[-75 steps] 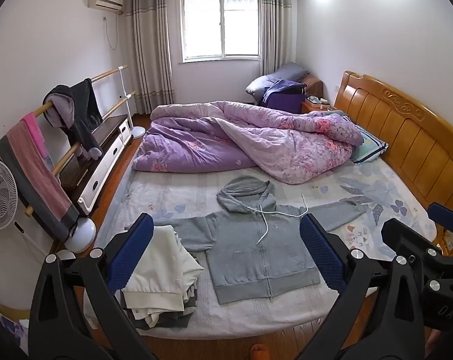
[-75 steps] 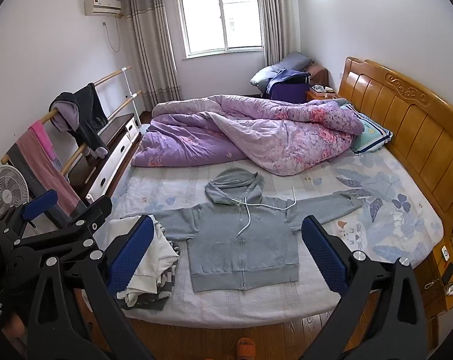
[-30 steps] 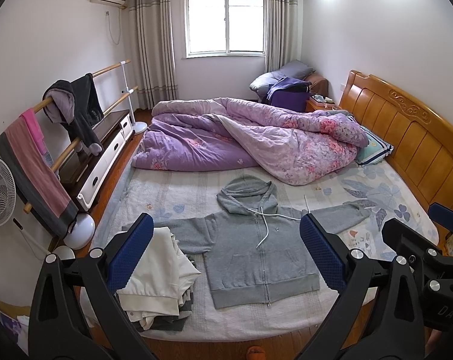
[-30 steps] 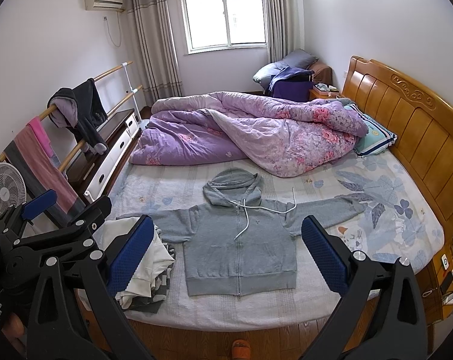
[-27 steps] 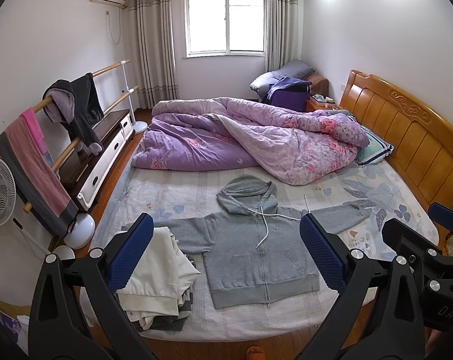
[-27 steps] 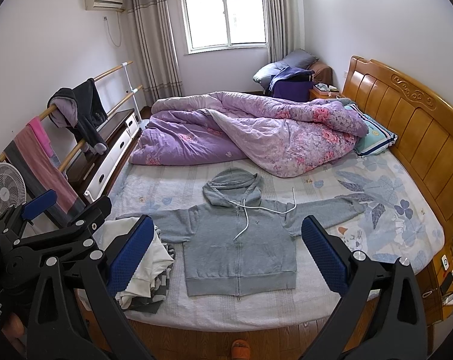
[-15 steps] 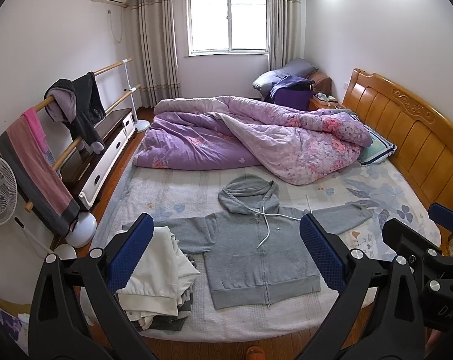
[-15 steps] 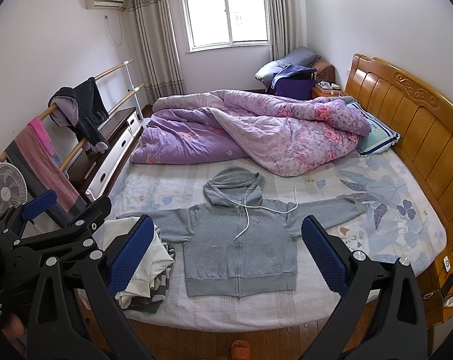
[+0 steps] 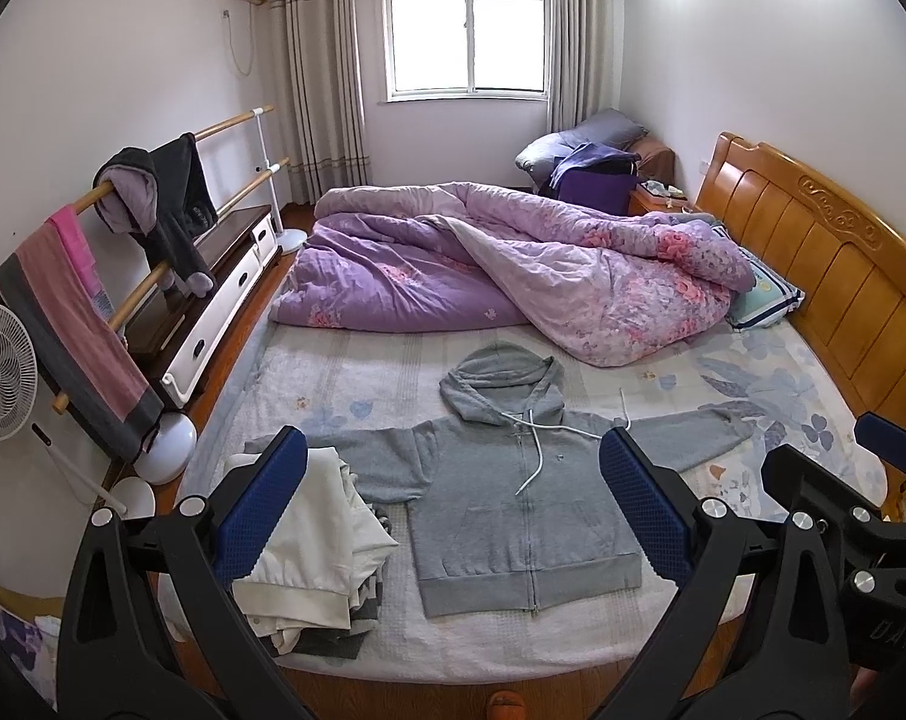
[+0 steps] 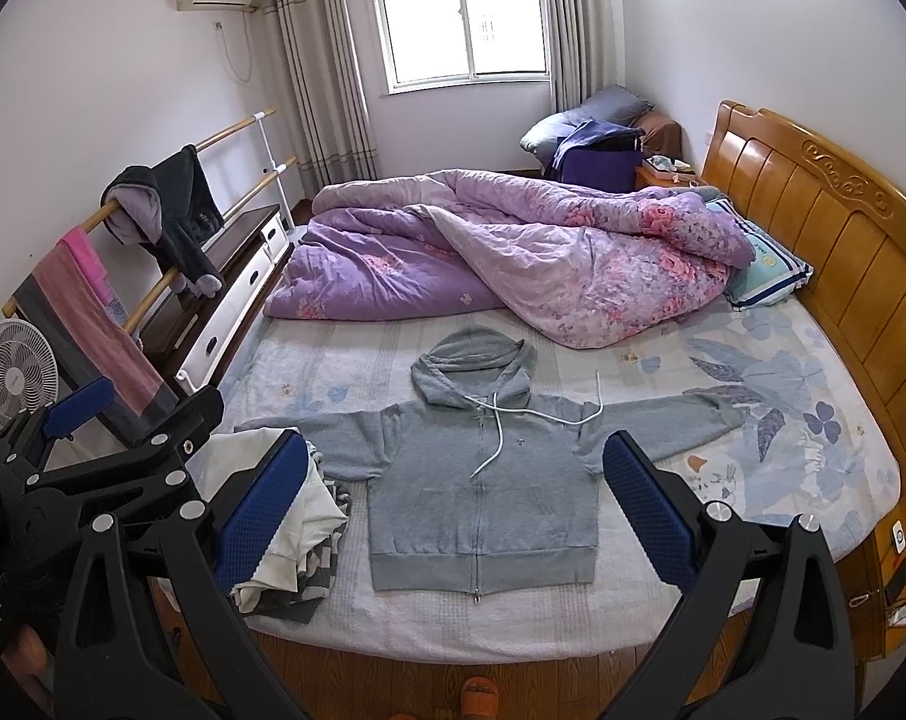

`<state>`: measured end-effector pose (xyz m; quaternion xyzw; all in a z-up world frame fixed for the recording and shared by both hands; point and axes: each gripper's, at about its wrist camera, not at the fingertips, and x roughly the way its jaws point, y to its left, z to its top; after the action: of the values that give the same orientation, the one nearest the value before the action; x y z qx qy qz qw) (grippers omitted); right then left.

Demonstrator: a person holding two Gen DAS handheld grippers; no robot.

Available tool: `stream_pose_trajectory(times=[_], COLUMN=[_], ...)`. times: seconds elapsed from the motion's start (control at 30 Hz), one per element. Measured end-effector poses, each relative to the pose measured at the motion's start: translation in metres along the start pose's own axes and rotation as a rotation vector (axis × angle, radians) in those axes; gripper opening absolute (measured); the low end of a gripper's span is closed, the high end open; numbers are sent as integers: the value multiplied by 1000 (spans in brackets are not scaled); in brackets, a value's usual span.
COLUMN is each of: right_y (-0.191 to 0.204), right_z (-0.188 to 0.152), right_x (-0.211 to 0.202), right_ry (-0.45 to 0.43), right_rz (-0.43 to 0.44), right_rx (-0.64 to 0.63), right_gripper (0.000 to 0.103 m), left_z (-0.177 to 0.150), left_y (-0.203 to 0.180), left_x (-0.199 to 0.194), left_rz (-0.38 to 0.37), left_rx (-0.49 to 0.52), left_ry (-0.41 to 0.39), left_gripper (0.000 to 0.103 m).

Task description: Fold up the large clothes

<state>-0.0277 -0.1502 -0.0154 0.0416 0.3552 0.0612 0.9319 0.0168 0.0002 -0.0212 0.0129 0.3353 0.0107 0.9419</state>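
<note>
On the near half of the bed (image 9: pixel 333 384), a grey zip-up hoodie (image 9: pixel 522 510) lies flat and face up, its zipper closed, both sleeves spread out to the sides and its hood pointing toward the far end of the room. Its white drawstring trails loose across the chest and over toward the sleeve on the headboard side. From the right wrist view the same hoodie (image 10: pixel 483 498) sits squarely between the two blue pads, its hem near the mattress edge.

Both tools are held up above the foot-side edge of the mattress, well apart from the cloth. The left gripper (image 9: pixel 453 510) has its jaws spread wide and nothing between them. The right gripper (image 10: pixel 453 498) is equally wide apart and also holds nothing. Part of the right tool's black frame shows at the lower right of the left wrist view, and the left tool's frame at the lower left of the right wrist view.

Just beside the hoodie's sleeve on the side away from the headboard, a stack of folded clothes (image 9: pixel 309 546), white on top with grey beneath, rests on the mattress corner. A rumpled purple floral quilt (image 9: pixel 513 276) fills the far half of the bed, with a pillow (image 9: pixel 765 300) against the wooden headboard (image 9: pixel 825 276). A rail (image 9: pixel 153 180) with draped garments and a white fan (image 9: pixel 0 381) stand along the opposite wall.
</note>
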Motion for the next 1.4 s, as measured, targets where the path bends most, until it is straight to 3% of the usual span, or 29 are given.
stream_pose_trajectory(times=[0.33, 0.83, 1.17, 1.4], right_y=[-3, -36, 4, 67], right_z=[1, 18, 31, 41], right_x=[13, 65, 133, 226], right_ry=[21, 142, 238, 391], right_rz=[7, 50, 37, 84], right_rx=[-7, 25, -11, 39], right_gripper=[95, 95, 95, 95], left_z=[12, 22, 17, 16], left_y=[-14, -40, 19, 107], left_x=[22, 87, 161, 255], left_rz=[12, 54, 31, -43], left_rx=[-7, 38, -3, -34], left_ry=[34, 152, 275, 424], left_gripper=[98, 98, 98, 98])
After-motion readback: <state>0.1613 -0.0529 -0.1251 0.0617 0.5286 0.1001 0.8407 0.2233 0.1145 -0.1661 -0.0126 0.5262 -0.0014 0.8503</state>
